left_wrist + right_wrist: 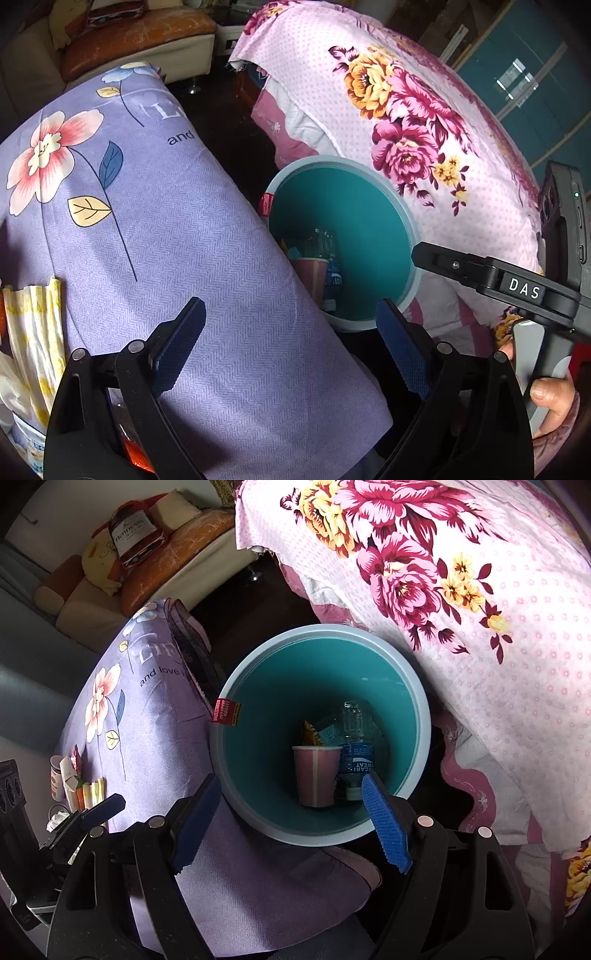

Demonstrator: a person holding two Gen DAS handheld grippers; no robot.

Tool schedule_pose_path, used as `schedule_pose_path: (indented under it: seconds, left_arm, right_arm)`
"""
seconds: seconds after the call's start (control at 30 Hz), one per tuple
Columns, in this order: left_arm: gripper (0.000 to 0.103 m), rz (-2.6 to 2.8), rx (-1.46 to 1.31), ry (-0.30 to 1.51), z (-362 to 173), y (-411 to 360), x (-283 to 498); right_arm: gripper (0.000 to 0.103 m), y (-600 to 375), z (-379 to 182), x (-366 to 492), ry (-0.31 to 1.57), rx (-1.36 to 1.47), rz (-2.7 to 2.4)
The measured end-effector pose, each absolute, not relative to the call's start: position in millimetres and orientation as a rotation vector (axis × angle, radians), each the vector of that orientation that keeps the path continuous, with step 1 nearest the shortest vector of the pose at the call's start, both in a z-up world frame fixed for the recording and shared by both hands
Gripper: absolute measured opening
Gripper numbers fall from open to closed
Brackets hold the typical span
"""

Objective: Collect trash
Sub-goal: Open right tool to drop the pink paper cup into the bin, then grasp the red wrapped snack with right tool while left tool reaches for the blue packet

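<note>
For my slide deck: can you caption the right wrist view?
Open right gripper above a teal bin holding a pink paper cup and plastic bottle, between two floral cloths.

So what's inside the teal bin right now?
Inside the bin: a pink paper cup, a clear plastic bottle and a yellow wrapper. Anything beneath them is covered.

purple cloth (155, 206): lilac, printed flowers and leaves, letters "and love" in the right wrist view; spread flat at left
pink cloth (424, 122): dotted, magenta and yellow blooms; draped over a bulky form at right
gap between cloths: dark floor (236, 602)
sofa (122, 40): worn orange-brown cushion on cream base, in the background
Hennessy-print cushion (135, 531): lies on the sofa, beside a yellow plush toy (101, 563)
cabinet (524, 74): teal, far right
</note>
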State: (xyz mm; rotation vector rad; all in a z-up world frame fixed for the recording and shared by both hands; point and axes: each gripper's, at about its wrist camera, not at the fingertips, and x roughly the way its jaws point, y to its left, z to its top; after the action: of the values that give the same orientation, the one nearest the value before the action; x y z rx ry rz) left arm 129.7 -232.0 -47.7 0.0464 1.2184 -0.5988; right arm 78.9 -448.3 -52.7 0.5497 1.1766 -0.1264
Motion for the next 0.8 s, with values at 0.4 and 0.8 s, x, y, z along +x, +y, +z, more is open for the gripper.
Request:
schedule_pose_path:
  seconds: [0.4,0.8]
  left_arm:
    - [0.093,-0.549,0.009,1.199,-40,-158,88]
    - [0.093,-0.478,-0.053,1.125,-19,-58,56]
  right_arm:
    - [0.077,-367,-39,63,1.225,0.44,-0.018]
    - [0.078,-271,-25,65,1.284,0.31,0.116]
